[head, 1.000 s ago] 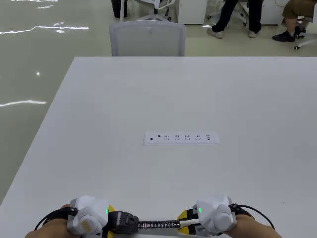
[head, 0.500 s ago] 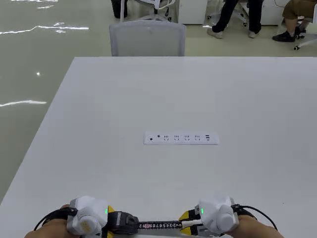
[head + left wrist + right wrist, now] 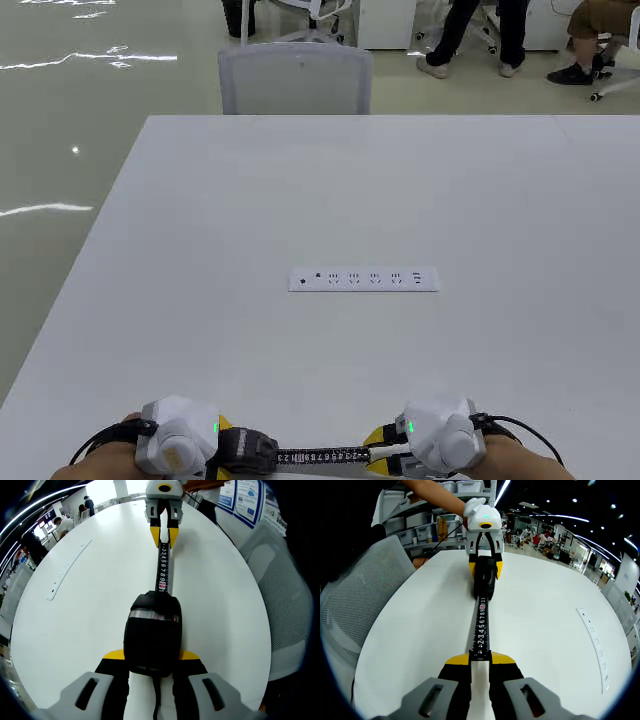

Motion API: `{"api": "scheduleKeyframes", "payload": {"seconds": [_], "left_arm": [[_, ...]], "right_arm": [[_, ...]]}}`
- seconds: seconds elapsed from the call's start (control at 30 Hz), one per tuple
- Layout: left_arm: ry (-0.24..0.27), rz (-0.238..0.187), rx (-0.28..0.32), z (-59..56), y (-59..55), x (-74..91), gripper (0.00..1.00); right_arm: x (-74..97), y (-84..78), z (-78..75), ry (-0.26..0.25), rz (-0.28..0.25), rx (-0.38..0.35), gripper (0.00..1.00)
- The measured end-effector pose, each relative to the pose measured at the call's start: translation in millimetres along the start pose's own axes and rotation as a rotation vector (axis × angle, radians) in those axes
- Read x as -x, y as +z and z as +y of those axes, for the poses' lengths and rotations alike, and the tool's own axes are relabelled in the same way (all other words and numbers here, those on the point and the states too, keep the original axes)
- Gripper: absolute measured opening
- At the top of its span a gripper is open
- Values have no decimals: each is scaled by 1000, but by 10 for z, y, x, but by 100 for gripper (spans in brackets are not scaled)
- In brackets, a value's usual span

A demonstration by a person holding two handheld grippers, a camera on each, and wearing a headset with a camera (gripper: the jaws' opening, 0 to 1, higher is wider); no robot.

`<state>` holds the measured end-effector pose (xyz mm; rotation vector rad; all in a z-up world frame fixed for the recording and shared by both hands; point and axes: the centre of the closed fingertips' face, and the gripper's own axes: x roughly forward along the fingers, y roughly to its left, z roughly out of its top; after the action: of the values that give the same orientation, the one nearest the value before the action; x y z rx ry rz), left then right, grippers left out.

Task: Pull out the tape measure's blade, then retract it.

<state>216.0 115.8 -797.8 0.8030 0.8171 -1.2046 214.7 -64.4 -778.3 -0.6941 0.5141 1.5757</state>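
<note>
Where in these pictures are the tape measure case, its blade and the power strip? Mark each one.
tape measure case [image 3: 152, 635]: left gripper view, middle of the black housing.
blade [image 3: 480, 627]: right gripper view, on the numbered strip, about midway along.
power strip [image 3: 363, 279]: head view, centre of its white body.

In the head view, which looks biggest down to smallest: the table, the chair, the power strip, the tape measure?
1. table
2. chair
3. power strip and tape measure: they look about equally long, and the tape measure is nearer the camera, so I won't rank them.
</note>
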Motion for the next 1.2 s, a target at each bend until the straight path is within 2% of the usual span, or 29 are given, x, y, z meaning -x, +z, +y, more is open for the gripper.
{"api": "scheduleKeyframes", "payload": {"seconds": [0.53,1.2], "left_arm": [[-4,3,-2,-13,41,31,28],[-3,6,-5,0,29,28,28]], "right_arm": [[44,-38,3,-4,-5,-2,11],[99,-66,8,-3,-8,-1,11]]}}
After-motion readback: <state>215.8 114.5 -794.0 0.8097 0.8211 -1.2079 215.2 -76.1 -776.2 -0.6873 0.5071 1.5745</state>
